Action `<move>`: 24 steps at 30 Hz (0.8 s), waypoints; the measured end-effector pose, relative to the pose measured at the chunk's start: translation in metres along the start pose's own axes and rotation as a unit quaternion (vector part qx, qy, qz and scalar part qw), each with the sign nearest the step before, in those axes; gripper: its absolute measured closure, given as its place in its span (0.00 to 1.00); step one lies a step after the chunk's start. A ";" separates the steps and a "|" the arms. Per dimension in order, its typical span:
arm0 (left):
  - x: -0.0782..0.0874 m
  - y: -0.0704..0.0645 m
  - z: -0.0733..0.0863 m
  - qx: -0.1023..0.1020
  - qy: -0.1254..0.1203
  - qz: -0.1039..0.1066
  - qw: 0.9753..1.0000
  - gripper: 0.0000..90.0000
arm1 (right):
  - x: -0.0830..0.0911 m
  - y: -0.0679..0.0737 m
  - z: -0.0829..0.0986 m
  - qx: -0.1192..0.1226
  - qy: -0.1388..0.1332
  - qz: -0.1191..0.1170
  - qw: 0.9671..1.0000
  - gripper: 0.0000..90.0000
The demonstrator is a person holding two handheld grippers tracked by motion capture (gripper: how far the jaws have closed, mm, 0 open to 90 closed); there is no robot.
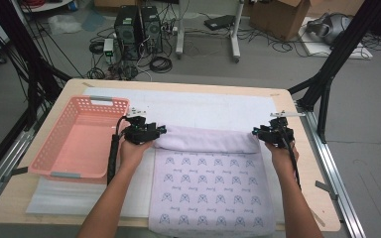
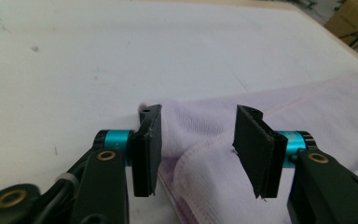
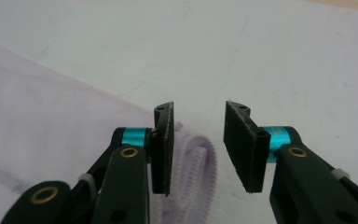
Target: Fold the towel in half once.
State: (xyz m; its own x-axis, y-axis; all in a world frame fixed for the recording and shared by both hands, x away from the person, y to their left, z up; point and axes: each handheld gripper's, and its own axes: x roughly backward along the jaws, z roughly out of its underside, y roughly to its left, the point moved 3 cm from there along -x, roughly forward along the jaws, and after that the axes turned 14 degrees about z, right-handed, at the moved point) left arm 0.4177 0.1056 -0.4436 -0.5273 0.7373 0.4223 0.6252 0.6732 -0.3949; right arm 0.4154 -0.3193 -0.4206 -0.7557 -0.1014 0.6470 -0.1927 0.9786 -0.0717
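Note:
A pale lilac towel (image 1: 208, 186) with a dark blue printed pattern lies on the table, its far end folded back into a plain strip (image 1: 206, 140). My left gripper (image 1: 155, 132) stands open at the strip's left end. In the left gripper view the folded towel corner (image 2: 200, 154) lies between the parted jaws of my left gripper (image 2: 198, 149). My right gripper (image 1: 258, 133) is open at the strip's right end. In the right gripper view the stitched towel edge (image 3: 198, 161) sits between the jaws of my right gripper (image 3: 198, 142), not pinched.
A pink plastic basket (image 1: 49, 161) stands on the table's left side, just left of my left hand. A white mat (image 1: 203, 104) covers the wooden table top (image 1: 69, 91). Past the far edge, computers (image 1: 138, 29), cables and a cardboard box (image 1: 278, 17) sit on the floor.

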 end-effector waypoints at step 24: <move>0.019 -0.042 0.033 -0.092 0.015 0.019 0.995 0.93 | 0.017 0.007 0.029 0.040 0.006 -0.016 0.999 0.92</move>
State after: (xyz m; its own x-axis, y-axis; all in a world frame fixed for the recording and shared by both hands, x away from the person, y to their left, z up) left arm 0.3627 0.0927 -0.4456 -0.4853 0.7585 0.4349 0.7406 0.6210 -0.2568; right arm 0.3825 -0.3197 -0.4321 -0.7408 -0.1288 0.6593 -0.2662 0.9574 -0.1121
